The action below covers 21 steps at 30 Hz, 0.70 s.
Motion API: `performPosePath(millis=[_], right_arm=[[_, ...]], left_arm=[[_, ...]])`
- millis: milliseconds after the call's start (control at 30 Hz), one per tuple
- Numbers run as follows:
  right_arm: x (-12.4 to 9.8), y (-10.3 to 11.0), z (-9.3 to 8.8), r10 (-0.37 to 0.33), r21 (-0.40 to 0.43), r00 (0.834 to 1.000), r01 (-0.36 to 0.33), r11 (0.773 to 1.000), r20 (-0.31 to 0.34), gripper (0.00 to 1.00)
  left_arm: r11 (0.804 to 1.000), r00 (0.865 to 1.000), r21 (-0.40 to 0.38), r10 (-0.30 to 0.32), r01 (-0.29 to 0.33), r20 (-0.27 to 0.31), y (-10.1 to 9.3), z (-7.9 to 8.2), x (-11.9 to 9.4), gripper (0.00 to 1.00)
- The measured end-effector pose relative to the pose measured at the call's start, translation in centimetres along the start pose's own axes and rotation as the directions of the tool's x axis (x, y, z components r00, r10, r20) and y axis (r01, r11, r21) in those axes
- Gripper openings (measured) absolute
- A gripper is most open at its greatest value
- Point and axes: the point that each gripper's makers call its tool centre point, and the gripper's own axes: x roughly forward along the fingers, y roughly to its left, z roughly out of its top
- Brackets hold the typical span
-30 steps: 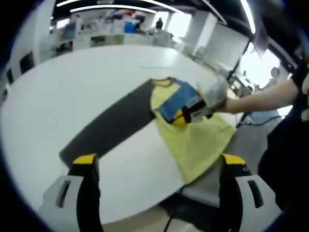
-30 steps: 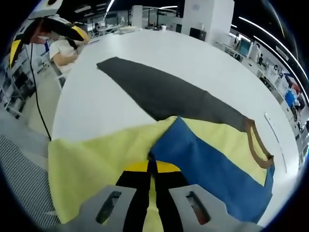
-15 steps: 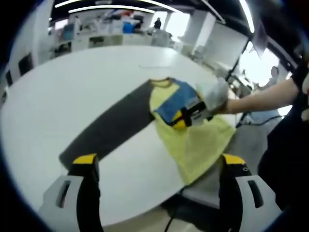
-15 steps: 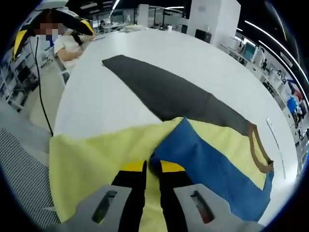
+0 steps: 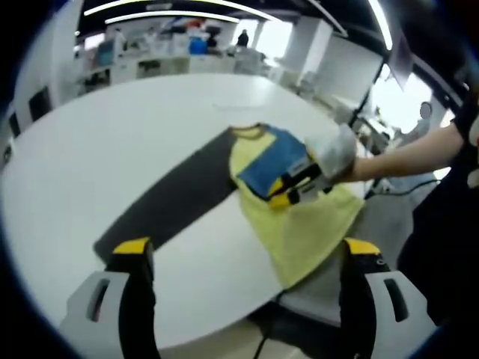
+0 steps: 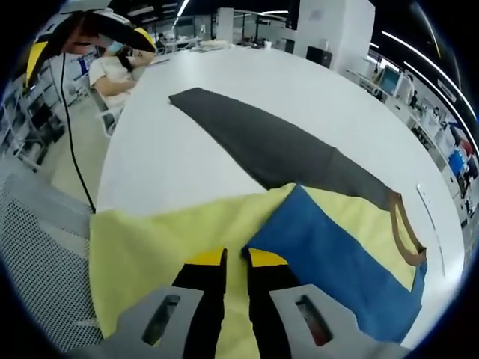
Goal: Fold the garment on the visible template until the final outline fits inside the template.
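In the left gripper view the left gripper (image 5: pixel 243 258) is held above the near edge of the round white table (image 5: pixel 97 149), its two black, yellow-tipped jaws standing wide apart with nothing between them. Beyond them a long dark grey template strip (image 5: pixel 176 194) lies flat on the table, running from the near left toward the far right. At its far right end lies the yellow fabric garment with a blue panel and tan collar (image 5: pixel 299 224), its lower part draped over the table's right edge. A person's bare forearm (image 5: pixel 404 153) reaches in from the right, the hand wrapped round the right gripper (image 5: pixel 288 191), which sits on the garment at the blue panel's edge.

The right gripper view looks along that gripper's own jaws: the right gripper (image 6: pixel 236 258) has its jaws drawn nearly together, with only a narrow slit between the yellow tips, where the blue panel's corner meets the yellow cloth (image 6: pixel 150 247). Whether cloth is pinched in the slit cannot be told. The template (image 6: pixel 262 142) stretches away across the table (image 6: pixel 187 164) toward the far left, touching the garment near the collar (image 6: pixel 404 232). At upper left the other gripper's yellow-tipped jaw (image 6: pixel 127 34) and a hanging black cable (image 6: pixel 71 127) show beside the table's edge.
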Motion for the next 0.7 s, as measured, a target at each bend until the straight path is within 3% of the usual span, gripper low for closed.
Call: performPosePath(millis=[200,333,700], right_arm=[[-2.9,-1.3,1.0,-0.048,0.035,0.997,0.046,0.998,0.058,0.15],[-6.3,-2.2,1.5,-0.082,0.069,0.990,0.075,0.995,0.112,0.19],[-15.0,-3.5,-1.5,-0.183,0.175,0.966,0.152,0.973,0.180,0.36]], left_arm=[[1.000,1.000,0.010,-0.003,0.003,0.002,-0.8,0.6,-0.1,0.99],[0.999,1.000,0.038,-0.015,0.015,0.005,-1.8,1.5,0.0,0.99],[0.998,1.000,0.056,-0.018,0.017,0.013,-3.4,2.6,0.2,1.00]])
